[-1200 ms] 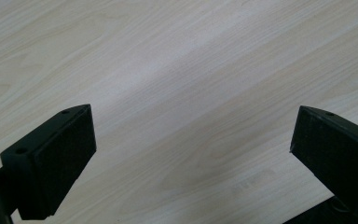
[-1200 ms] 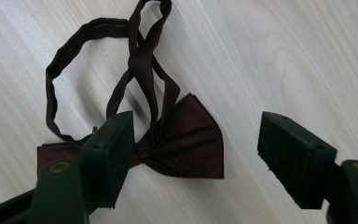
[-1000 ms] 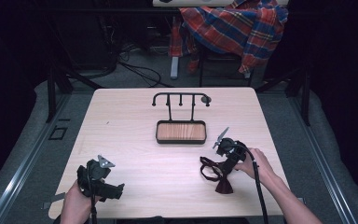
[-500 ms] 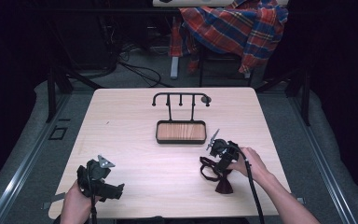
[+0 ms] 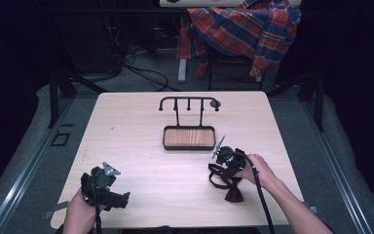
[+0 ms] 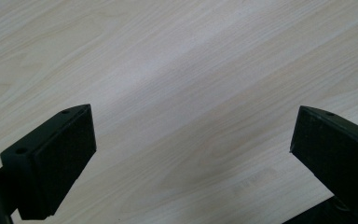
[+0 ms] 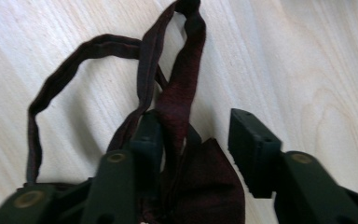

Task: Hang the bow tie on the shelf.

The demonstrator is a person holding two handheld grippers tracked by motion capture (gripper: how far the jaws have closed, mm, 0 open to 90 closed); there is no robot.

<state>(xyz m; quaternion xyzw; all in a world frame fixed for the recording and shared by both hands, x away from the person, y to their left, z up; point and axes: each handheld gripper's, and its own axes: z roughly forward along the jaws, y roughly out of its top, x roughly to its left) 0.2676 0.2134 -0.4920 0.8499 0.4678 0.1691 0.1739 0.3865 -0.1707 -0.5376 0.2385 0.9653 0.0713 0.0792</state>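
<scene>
1. The dark red bow tie [image 5: 231, 184] lies on the bench [image 5: 141, 141] near its front right corner, its thin strap [image 7: 74, 65] looped loosely beside it.
2. Risk, as I judge it: the right claw [image 7: 196, 135] could close on one fold of the bow alone, so that the strap dangles and snags when lifted.
3. A second risk: the soft cloth may slide out sideways, since it sits against one jaw and not midway between the two.
4. The right claw is partly open. In the right gripper view the cloth rises along its left jaw, with a clear gap to the other jaw, so nothing is pinched yet.
5. The left claw [image 6: 191, 140] is spread wide over bare wood near the front left of the bench, holding nothing.
6. A small stand with hooks above a tray [image 5: 188, 138] sits mid-bench, well apart from the bow tie.
</scene>
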